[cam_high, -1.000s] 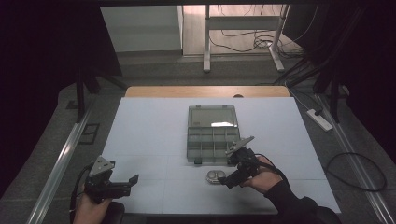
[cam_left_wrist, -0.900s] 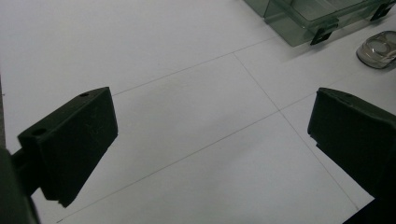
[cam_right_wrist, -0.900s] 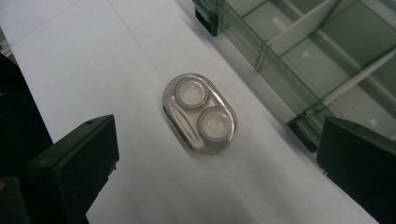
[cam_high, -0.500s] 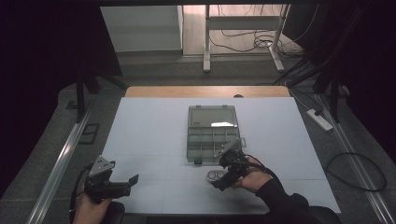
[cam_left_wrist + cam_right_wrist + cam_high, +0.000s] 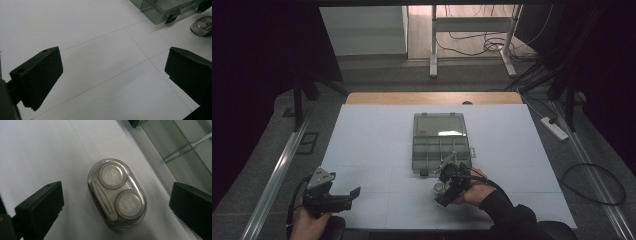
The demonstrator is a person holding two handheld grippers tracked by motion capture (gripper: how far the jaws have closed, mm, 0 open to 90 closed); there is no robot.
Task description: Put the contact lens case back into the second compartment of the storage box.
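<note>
High view: at the left, near the desk's (image 5: pixel 377 140) front edge, the left tool (image 5: pixel 353 193) rests low in a hand (image 5: pixel 307 225), jaws spread over bare white surface and pinching nothing. At centre, a translucent compartment box (image 5: pixel 441 145) lies with its lid open, away from the person. Just in front of it, the right tool (image 5: pixel 443 192) hovers over a clear oval contact lens case (image 5: pixel 438 187) lying flat on the desk. Right gripper view: the case (image 5: pixel 117 192), with two round wells and a white applicator inside, sits between the wide-spread jaws, touching neither, just beside the box's wall (image 5: pixel 160 147).
</note>
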